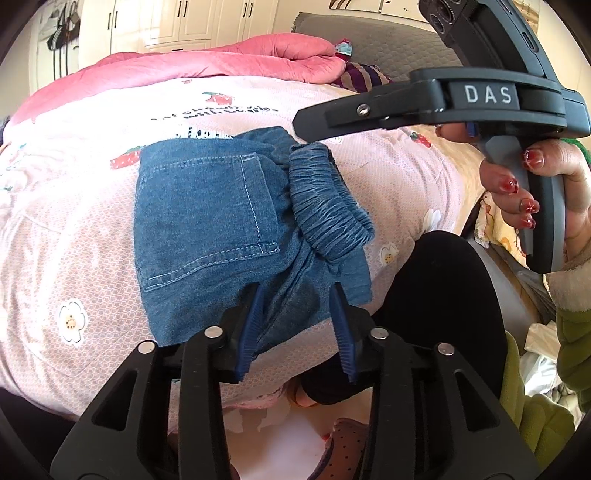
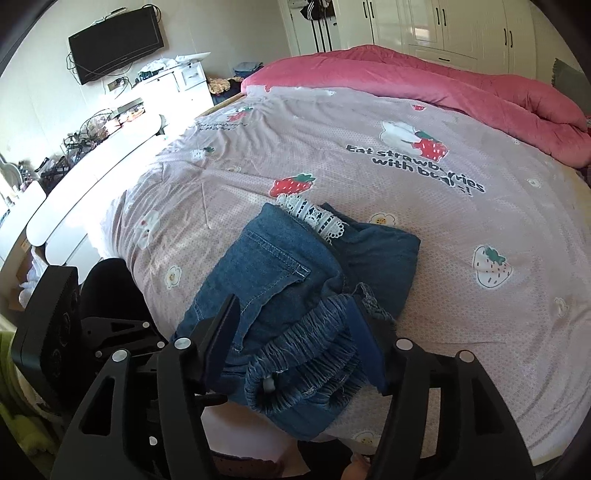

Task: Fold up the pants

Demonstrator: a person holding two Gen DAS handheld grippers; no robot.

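Blue denim pants (image 1: 207, 225), folded into a compact bundle with a stitched back pocket facing up, lie near the front edge of a pink bedsheet printed with strawberries and flowers (image 1: 74, 229). The gathered elastic waistband (image 1: 328, 206) sits rolled on top of the bundle at its right side in the left wrist view, and a strip of white lace trim (image 2: 314, 218) pokes out from the far edge in the right wrist view.

The left gripper (image 1: 297, 325) hangs over the near corner of the pants, its blue-padded jaws parted with denim lying between and below them; the pads do not press on the cloth. The right gripper (image 2: 295, 332) stands over the waistband end, jaws spread wider, the gathered band between them but not pinched. In the left wrist view the right tool's black body shows from the side above the bundle, held by a hand with red-painted nails (image 1: 532, 199).

A rumpled pink quilt (image 2: 424, 81) lies along the far side of the bed. White wardrobe doors (image 2: 443, 26) stand behind it, and a black wall-mounted television (image 2: 116, 40) hangs at the left.
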